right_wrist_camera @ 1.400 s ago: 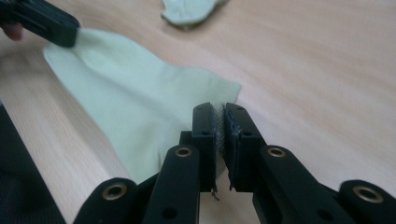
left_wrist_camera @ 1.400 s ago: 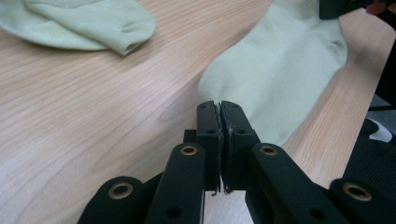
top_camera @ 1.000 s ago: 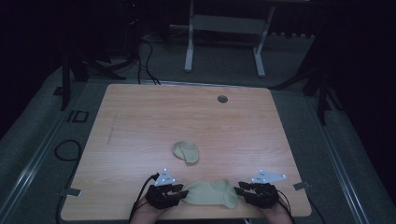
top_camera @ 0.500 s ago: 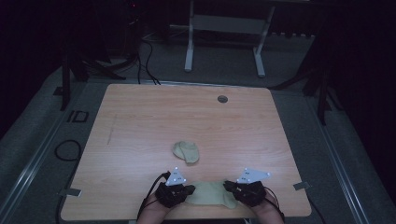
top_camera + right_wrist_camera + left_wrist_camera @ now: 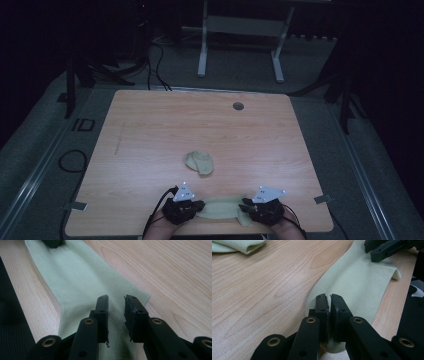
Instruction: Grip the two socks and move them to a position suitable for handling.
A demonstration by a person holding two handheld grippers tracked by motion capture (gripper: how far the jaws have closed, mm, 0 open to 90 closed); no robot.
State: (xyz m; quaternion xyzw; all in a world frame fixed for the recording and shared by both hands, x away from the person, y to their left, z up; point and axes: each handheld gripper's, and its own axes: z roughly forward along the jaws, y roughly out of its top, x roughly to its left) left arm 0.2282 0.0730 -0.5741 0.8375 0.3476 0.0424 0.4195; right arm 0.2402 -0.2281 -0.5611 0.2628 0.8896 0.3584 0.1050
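A pale green sock (image 5: 220, 207) lies flat along the table's front edge between both grippers. My left gripper (image 5: 200, 205) is at its left end; in the left gripper view the jaws (image 5: 329, 303) stand pressed together with the sock's (image 5: 359, 285) edge pinched low between them. My right gripper (image 5: 246, 204) is at the other end; in the right gripper view its jaws (image 5: 116, 303) stand apart over the sock (image 5: 75, 280), holding nothing. A second sock (image 5: 199, 162), folded into a bundle, rests mid-table, and its edge (image 5: 239, 245) is at top left in the left gripper view.
The wooden table (image 5: 150, 130) has a round grommet hole (image 5: 238, 106) near its far edge. Its front edge runs just below the grippers. A black cable (image 5: 70, 162) loops on the floor at left, and white frame legs (image 5: 202, 50) stand beyond the table.
The right gripper has moved left along the sock, so the two grippers stand closer together than a second ago. The left gripper shifted only slightly. The folded sock stayed put.
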